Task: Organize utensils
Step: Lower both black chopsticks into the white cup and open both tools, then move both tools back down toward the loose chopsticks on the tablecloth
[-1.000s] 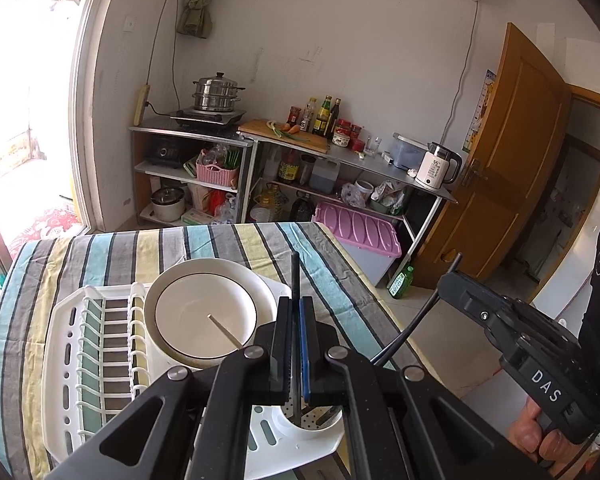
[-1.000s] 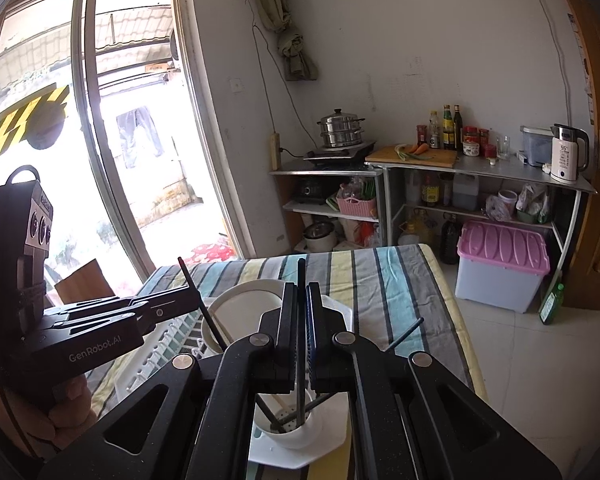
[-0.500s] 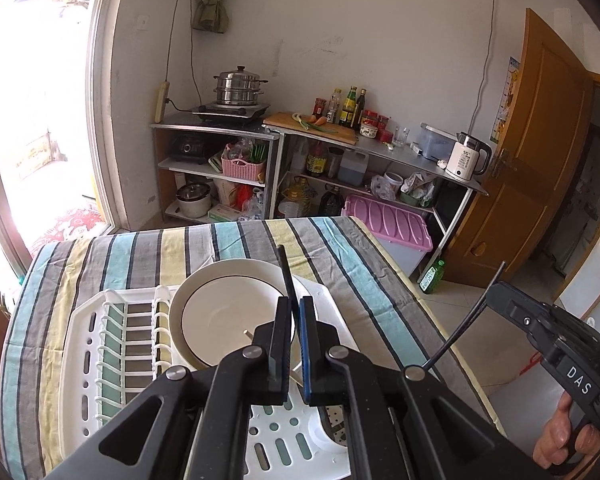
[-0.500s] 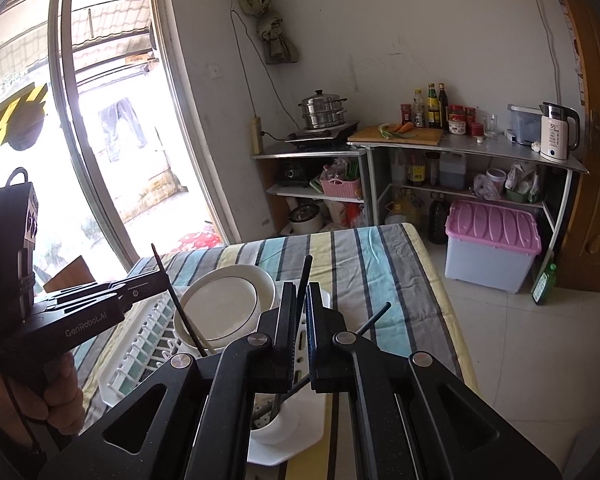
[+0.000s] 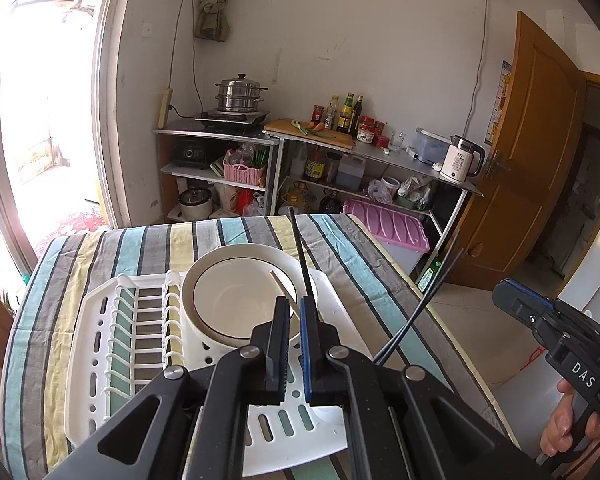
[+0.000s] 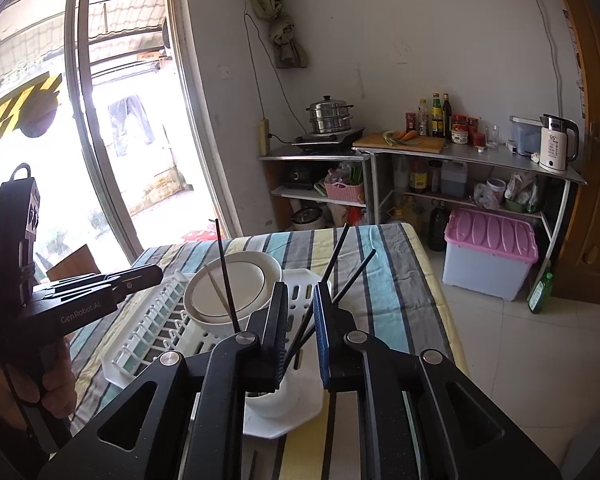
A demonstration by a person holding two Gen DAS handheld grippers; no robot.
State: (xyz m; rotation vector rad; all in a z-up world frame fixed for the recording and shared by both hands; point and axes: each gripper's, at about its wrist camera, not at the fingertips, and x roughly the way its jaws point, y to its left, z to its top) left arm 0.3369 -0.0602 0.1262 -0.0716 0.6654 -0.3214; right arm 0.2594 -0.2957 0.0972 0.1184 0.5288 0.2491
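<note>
"Change at the jaws?"
"Both have parted: my right gripper [image 6: 299,292] is half open, my left gripper [image 5: 294,304] barely. Black chopsticks [image 6: 331,266] now stand loose in the white cup [image 6: 272,402], so stowing looks done."

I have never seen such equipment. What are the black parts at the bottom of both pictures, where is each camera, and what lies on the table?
No robot is here: a person holds a tool in each hand, each with two fingers and a camera looking along them. One picture comes from the left gripper, the other from the right gripper. On the striped tablecloth lies a white dish rack bearing a white bowl, with a pale chopstick in it. A pair of black chopsticks passes between the right fingers down to the rack's white cup; a single black chopstick rises beside the left fingers. Both grippers look open and seem to hold nothing.
</note>
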